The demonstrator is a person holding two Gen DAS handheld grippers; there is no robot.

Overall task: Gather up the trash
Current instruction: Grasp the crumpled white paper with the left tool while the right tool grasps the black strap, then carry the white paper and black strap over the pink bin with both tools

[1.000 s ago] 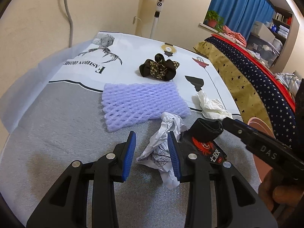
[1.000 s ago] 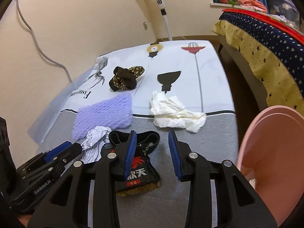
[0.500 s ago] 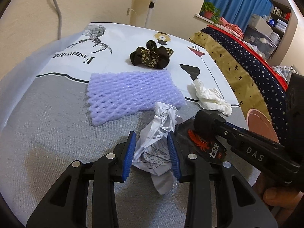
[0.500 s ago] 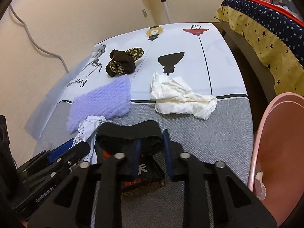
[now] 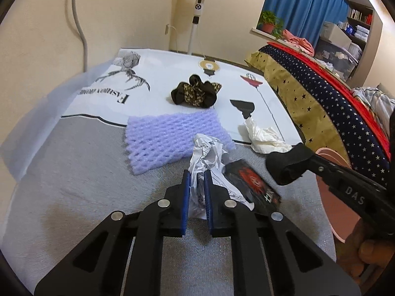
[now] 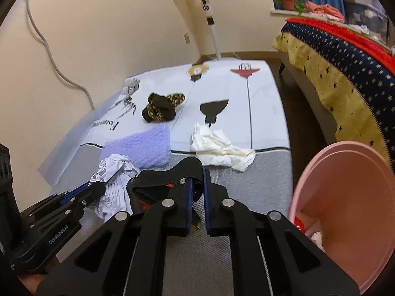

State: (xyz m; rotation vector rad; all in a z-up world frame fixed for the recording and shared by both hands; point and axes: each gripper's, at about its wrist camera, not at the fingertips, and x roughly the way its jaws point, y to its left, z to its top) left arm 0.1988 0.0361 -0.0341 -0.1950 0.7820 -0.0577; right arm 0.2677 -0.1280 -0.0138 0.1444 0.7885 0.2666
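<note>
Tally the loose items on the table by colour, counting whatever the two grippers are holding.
White: 2, crumpled printed paper in the left gripper and crumpled tissue
Purple: 1, foam net sleeve
Black: 2, black wrapper in the right gripper and leopard-print fabric
Total: 5

Left gripper (image 5: 196, 180): black plastic frame, blue finger pads (image 5: 185, 197), silver screw heads, white "GenRobot.AI" lettering on side. Right gripper (image 6: 196, 192): same build, white "DAS" marking. Bare skin of right hand (image 5: 370, 251) visible.
</note>
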